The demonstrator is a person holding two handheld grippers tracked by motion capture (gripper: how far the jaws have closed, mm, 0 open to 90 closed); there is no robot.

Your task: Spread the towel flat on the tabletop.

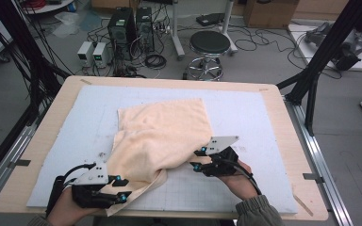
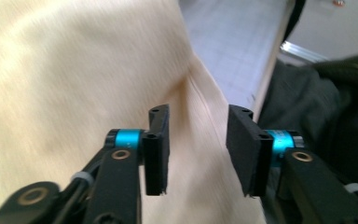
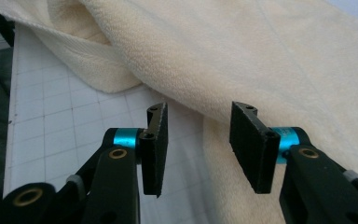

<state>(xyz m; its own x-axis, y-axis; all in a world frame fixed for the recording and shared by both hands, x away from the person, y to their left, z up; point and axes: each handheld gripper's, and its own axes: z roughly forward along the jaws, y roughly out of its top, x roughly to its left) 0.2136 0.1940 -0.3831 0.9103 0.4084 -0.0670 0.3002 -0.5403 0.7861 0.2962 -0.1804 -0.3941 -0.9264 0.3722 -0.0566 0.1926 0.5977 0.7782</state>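
A cream-yellow towel (image 1: 165, 134) lies rumpled and partly folded on the pale blue mat (image 1: 250, 110), its near corner trailing toward the table's front edge. My left gripper (image 1: 121, 187) is at that near-left corner, jaws apart. In the left gripper view the towel (image 2: 74, 70) lies under and beyond the left gripper (image 2: 198, 140), and its pads do not press on the cloth. My right gripper (image 1: 194, 159) points at the towel's near-right edge. In the right gripper view the right gripper (image 3: 198, 140) stands open just short of the thick folded edge of the towel (image 3: 261, 56).
The mat covers most of a wooden table (image 1: 290, 141). Bare gridded mat (image 3: 51, 126) lies under the right gripper. Beyond the table stand a black stool (image 1: 209, 44), computer towers (image 1: 122, 28) and cables on the floor. A dark sleeve (image 2: 317, 93) is close at the left gripper's right.
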